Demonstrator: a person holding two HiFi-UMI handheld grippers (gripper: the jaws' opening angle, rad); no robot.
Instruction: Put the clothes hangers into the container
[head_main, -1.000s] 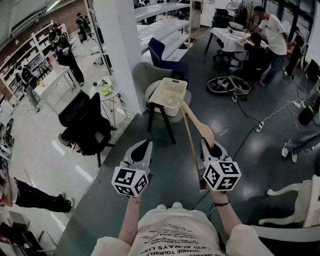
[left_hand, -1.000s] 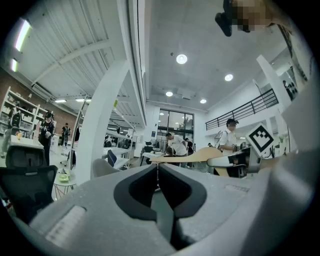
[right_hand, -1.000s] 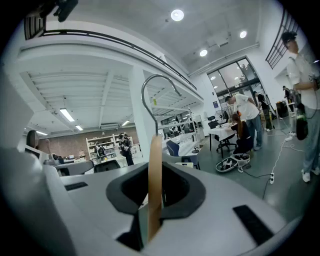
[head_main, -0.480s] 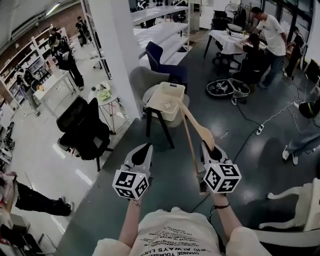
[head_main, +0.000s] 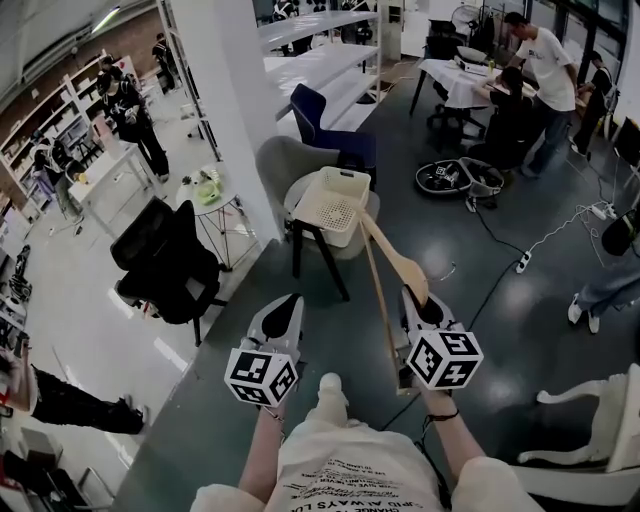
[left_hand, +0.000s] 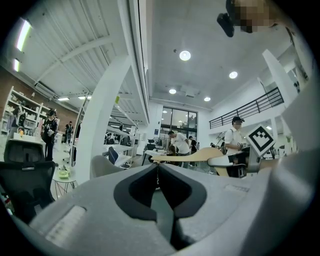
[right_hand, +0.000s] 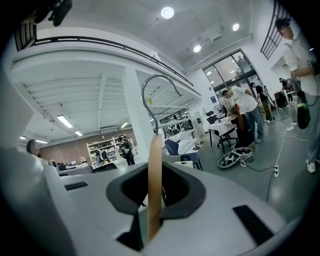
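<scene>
1. Clothes hanger (head_main: 396, 258): one wooden hanger is carried in the air above the floor, well apart from the container (head_main: 347, 174). In the head view its long arm reaches forward toward the container.
2. Right gripper (head_main: 415, 300): the fingers are clamped on the hanger's wooden body. In the right gripper view the wood stands upright between the fingers, and the metal hook (right_hand: 156, 92) curves above them.
3. Left gripper (head_main: 285, 310): the fingers are pressed together with nothing between them, as the left gripper view confirms.
4. Container: a cream perforated basket sits on top of a dark-legged stool (head_main: 338, 268), ahead of the person and near the white column (head_main: 235, 130). Its opening is tilted toward the head view.
5. Contents: only the perforated inner surface shows. No hanger is visible inside, as far as the head view reveals.
6. Progress (judgement): the task is at the transport step, and nothing appears deposited yet.
7. Remaining (judgement): close the gap to the stool, lower the hanger through the basket's opening, and release it.
8. No other hangers appear in any view, so it cannot be told whether more are waiting.
</scene>
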